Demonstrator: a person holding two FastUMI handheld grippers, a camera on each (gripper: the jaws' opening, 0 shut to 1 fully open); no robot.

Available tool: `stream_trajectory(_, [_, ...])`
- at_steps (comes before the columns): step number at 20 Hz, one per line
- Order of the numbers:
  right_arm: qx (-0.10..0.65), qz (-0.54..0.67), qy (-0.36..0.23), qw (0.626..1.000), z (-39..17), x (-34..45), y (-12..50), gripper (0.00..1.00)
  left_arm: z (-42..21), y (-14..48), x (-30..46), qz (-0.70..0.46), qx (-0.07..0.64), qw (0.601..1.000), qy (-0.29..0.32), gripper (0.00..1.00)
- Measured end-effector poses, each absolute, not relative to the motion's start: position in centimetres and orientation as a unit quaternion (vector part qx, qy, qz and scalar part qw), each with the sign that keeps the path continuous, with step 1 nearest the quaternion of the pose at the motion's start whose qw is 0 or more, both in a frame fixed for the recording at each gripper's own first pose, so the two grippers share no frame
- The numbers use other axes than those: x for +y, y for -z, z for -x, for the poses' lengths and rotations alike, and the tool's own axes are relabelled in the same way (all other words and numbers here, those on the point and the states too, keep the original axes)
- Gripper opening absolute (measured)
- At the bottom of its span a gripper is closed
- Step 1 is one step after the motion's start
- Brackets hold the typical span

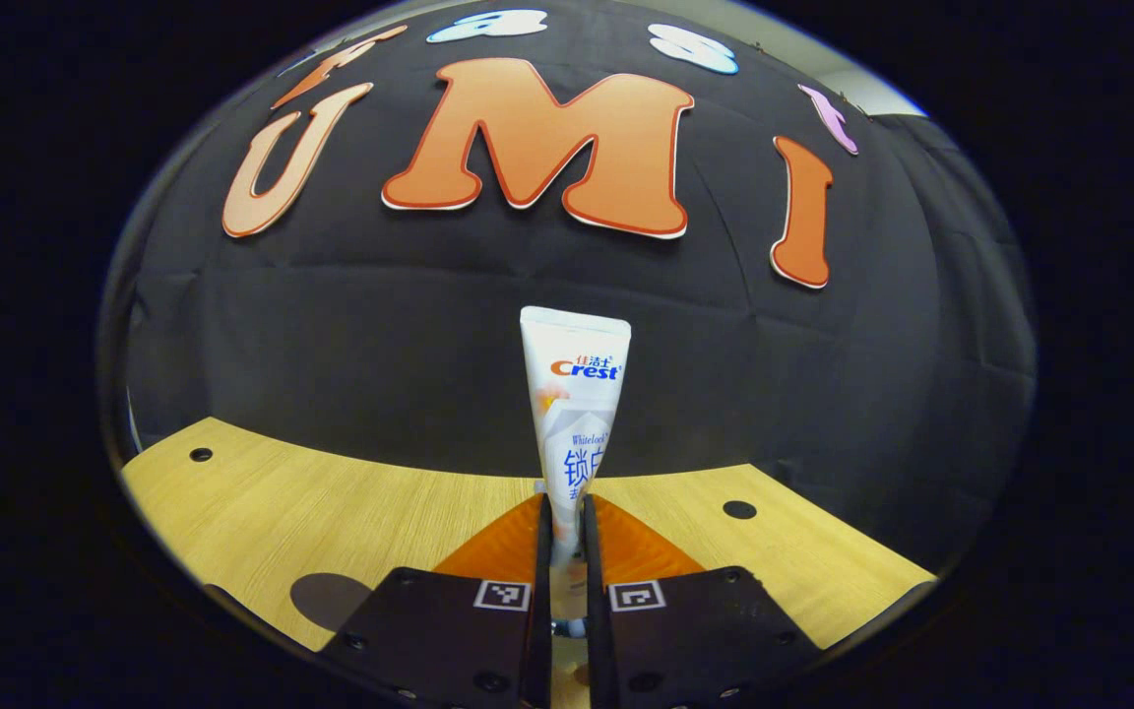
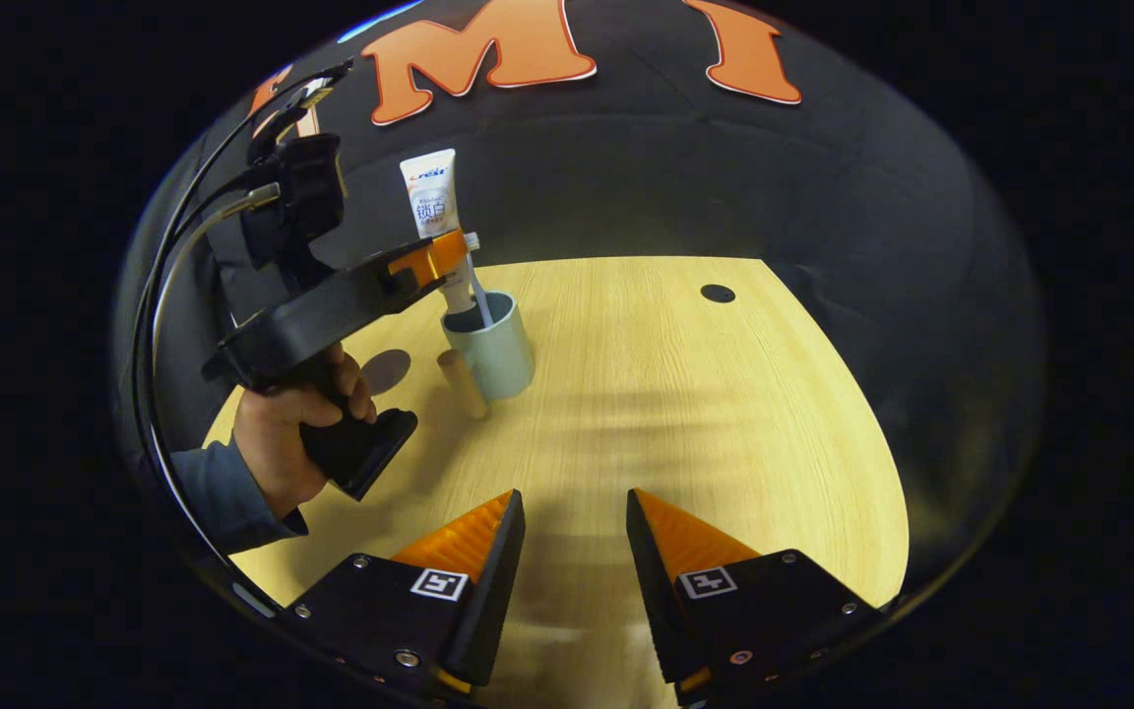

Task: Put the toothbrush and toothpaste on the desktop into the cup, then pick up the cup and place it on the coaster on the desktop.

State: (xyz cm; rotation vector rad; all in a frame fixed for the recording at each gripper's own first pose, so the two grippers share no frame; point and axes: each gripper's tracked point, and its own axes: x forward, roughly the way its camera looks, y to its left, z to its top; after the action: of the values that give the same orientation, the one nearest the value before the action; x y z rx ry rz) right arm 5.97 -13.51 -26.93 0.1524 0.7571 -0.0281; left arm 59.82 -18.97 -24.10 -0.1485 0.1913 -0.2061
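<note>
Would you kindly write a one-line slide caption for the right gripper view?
Left gripper lowers the toothpaste into the cup beside the toothbrush; right gripper waits open.

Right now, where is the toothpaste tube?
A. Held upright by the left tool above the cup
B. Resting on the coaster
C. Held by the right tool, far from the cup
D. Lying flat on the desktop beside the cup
A: in the right gripper view, the left tool grips the toothpaste tube upright over the cup, while the right tool is open with nothing between its fingers.
</note>
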Motion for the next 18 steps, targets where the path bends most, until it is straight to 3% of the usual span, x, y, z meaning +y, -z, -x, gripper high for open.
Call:
stream_trajectory(11, [0.383,-0.073,0.022,0.92,-4.5,-15.1,27.9,0.64,-58.6,28.6,-18.4,0.048,0.111,0.991,0.06,0.17])
stream_trajectory(13, [0.377,-0.081,0.022,0.923,-4.9,-15.1,27.5,0.63,-58.1,28.6,-18.4,0.04,0.121,0.989,0.069,0.29])
stream_trajectory(14, [0.374,-0.082,0.021,0.924,-5.0,-15.0,27.3,0.63,-57.6,28.8,-18.2,0.036,0.131,0.988,0.072,0.55])
stream_trajectory(16, [0.37,-0.084,0.019,0.925,-5.2,-14.8,27.1,0.63,-56.7,28.9,-18.0,0.034,0.143,0.986,0.084,0.87])
stream_trajectory(18, [0.367,-0.084,0.018,0.926,-5.7,-14.5,27.0,0.64,-56.2,28.4,-17.9,0.028,0.147,0.984,0.098,0.96])
